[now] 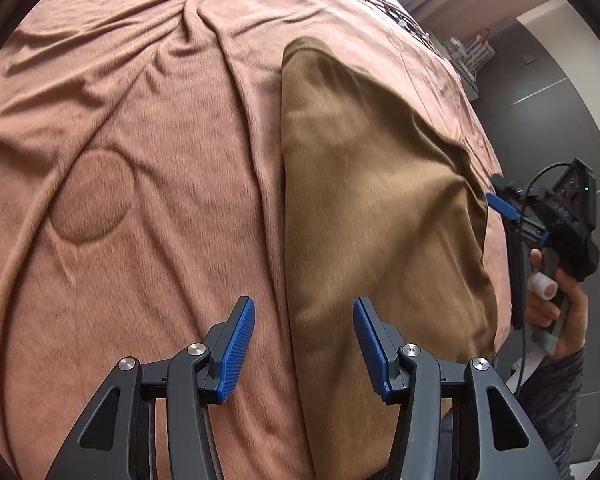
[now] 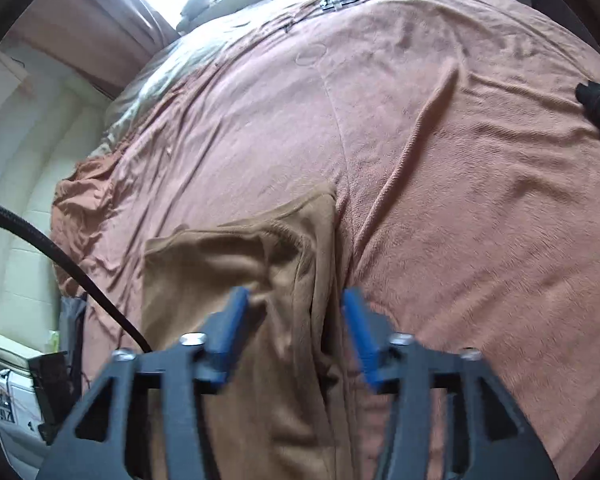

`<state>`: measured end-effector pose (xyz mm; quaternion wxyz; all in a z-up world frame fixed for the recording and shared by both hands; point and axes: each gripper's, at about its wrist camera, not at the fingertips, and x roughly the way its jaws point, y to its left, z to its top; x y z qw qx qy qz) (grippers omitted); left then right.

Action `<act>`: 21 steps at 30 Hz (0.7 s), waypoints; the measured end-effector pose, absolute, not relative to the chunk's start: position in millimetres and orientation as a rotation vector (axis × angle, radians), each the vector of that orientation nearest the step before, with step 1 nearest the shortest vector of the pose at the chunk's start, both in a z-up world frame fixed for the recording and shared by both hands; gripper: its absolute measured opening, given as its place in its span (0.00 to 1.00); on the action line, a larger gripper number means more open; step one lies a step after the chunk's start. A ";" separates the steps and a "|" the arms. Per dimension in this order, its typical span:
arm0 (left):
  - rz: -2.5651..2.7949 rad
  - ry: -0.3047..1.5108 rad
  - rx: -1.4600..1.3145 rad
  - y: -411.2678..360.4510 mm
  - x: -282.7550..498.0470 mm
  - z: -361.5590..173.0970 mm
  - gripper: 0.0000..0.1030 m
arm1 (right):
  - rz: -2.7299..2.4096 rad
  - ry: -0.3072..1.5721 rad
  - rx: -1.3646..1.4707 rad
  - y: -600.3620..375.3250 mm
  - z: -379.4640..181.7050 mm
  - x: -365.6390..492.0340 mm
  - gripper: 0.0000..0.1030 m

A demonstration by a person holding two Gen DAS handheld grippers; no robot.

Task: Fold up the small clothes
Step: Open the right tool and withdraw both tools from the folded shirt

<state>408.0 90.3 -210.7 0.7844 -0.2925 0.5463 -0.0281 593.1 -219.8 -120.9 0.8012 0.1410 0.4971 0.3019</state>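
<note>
The tan-brown soft garment [image 1: 372, 208] lies on the pink fleece blanket [image 1: 140, 140], already folded lengthwise into a long strip, with further folding probably left. The left gripper [image 1: 304, 344] hovers half open above its edge, holding nothing. The right gripper [image 2: 296, 332] stands parted over the cloth, gripping nothing.

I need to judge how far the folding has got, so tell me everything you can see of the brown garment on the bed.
The brown garment is a soft, plain tan-brown knit with no print showing. It lies flat on the pinkish bedspread, folded into a long strip with one straight edge and a layer lapped over, its seam showing in the right wrist view. It is lightly creased. Both the left gripper and the right gripper hover open above it; neither grips it.
</note>
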 end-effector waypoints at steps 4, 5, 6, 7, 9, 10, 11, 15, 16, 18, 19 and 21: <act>-0.072 1.187 -0.633 82.6 391.3 -213.2 0.52 | 0.662 1.075 0.269 -234.2 -117.2 569.0 0.53; -0.075 1.189 -0.633 80.4 387.8 -213.2 0.52 | 0.668 1.085 0.259 -237.5 -117.8 562.5 0.53; -0.078 1.190 -0.634 78.7 384.2 -213.4 0.52 | 0.672 1.098 0.251 -241.1 -119.8 554.1 0.53; -0.080 1.190 -0.634 76.7 379.9 -213.3 0.52 | 0.673 1.106 0.248 -243.2 -120.3 550.3 0.53; -0.081 1.190 -0.628 73.8 373.5 -212.4 0.52 | 0.672 1.125 0.229 -249.1 -124.9 536.6 0.53; -0.082 1.191 -0.625 71.8 370.3 -212.0 0.52 | 0.668 1.130 0.218 -250.1 -124.8 531.8 0.53; -0.083 1.191 -0.621 69.9 366.4 -211.7 0.52 | 0.664 1.133 0.205 -251.7 -125.7 525.7 0.53; -0.104 1.197 -0.600 58.3 354.4 -208.9 0.52 | 0.655 1.143 0.188 -262.4 -132.1 499.1 0.50; -0.108 1.200 -0.593 54.4 351.3 -208.3 0.52 | 0.647 1.145 0.186 -264.3 -131.6 493.2 0.50; -0.111 1.203 -0.578 47.9 346.3 -207.7 0.52 | 0.638 1.147 0.183 -270.0 -133.5 483.0 0.49; -0.109 1.206 -0.568 45.3 342.8 -207.7 0.51 | 0.635 1.150 0.180 -272.8 -134.1 476.7 0.49; -0.111 1.211 -0.557 39.5 337.7 -209.0 0.52 | 0.629 1.156 0.181 -275.4 -136.3 468.1 0.43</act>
